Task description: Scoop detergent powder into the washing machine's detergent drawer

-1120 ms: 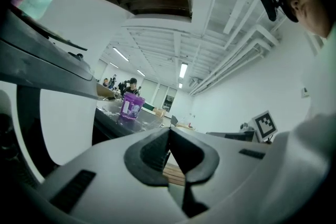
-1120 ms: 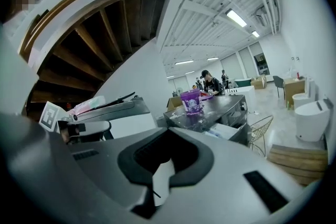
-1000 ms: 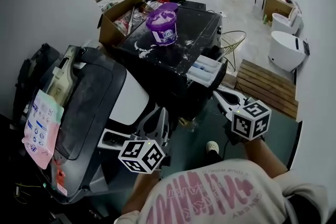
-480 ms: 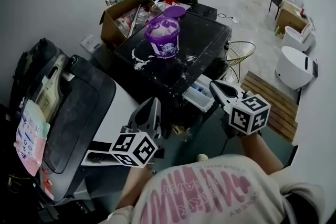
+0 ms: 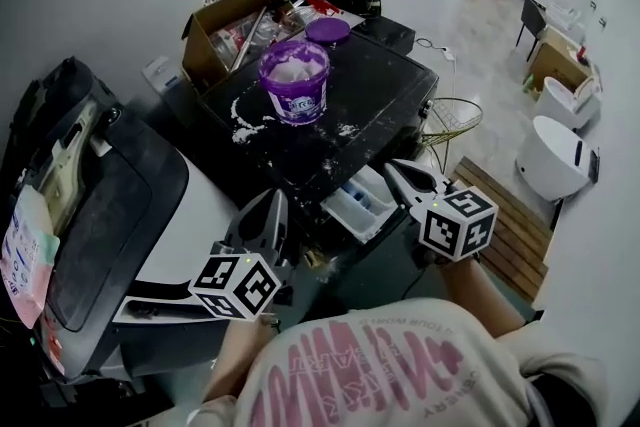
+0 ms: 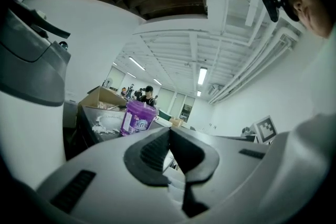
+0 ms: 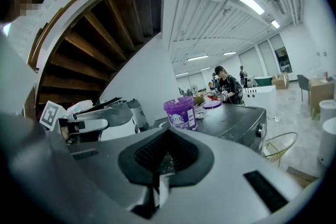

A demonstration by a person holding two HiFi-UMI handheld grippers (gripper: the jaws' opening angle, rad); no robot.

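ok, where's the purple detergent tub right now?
Head view, upper centre: the purple tub stands open on the black washer top, right of the cardboard box, its lid behind it.

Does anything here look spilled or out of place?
Yes: white powder lies scattered in clumps on top of the black washing machine, beside the open purple tub. It looks spilled, not contained. The tub's lid lies loose behind it.
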